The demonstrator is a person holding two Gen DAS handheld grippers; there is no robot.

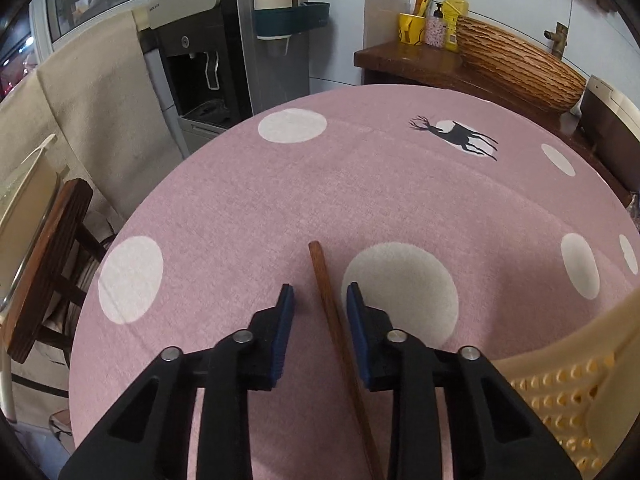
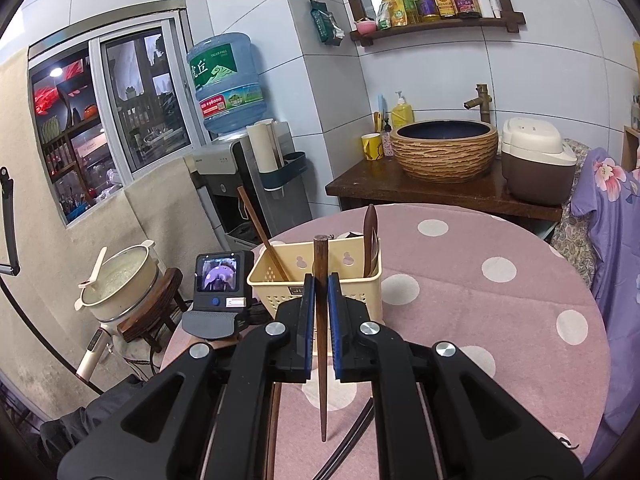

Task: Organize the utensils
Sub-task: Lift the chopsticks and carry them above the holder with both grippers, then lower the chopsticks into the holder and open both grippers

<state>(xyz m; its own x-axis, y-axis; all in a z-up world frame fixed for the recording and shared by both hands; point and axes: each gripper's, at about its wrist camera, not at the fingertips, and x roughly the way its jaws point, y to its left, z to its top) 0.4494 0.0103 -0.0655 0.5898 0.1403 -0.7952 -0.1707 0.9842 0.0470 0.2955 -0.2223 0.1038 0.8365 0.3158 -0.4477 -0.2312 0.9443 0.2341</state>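
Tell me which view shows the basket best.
The right wrist view: the basket stands whole on the table beyond the right gripper, with utensils standing in both ends, though the held chopstick crosses its front. The left wrist view catches only a perforated corner at the lower right edge.

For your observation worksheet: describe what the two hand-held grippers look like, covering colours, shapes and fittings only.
Both look alike. The left hand-held gripper and right hand-held gripper have matte black angular linkage arms with triangular cut-outs, round silver pivot pins, and two flat fingers faced with ribbed dark blue pads. No cables or sleeves show.
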